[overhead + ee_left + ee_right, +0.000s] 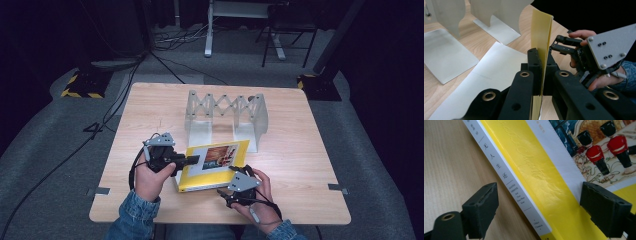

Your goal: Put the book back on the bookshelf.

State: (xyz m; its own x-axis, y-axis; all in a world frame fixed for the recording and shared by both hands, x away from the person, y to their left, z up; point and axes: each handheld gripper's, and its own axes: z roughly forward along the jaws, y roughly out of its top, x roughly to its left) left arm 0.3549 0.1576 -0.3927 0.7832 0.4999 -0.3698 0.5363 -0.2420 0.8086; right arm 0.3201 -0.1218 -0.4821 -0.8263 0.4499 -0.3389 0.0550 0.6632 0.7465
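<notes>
item: left gripper [192, 160], fingers [534, 67] clamping the yellow front cover [541, 45] of the book [212, 167], one finger on each face of the thin board. the cover is standing lifted on edge in the left gripper view, with the white first page [486, 80] lying exposed beneath; judged, the pinch is opening the book by its cover alone.

item: right gripper [236, 172], fingers [482, 207] standing apart, straddling the book's spine edge [509, 182] with nothing pressed between them. one finger is sitting over the bare wood, the other [605, 207] over the yellow cover near the toy-soldier picture [609, 150]. judged, it is waiting at the spine side to steady the block or take hold of it; whether the fingers are touching the book cannot be told.

item: book, lying flat on the worktop [300, 165] near the person's edge, between the two hands, white printed spine facing the right gripper.

item: bookend rack [226, 117], pale metal with an expanding lattice, standing empty just behind the book; judged the likely destination, since its slots are facing the book.

item: left hand [150, 180] and right hand [260, 197], each gripping its tool from below the book.
</notes>
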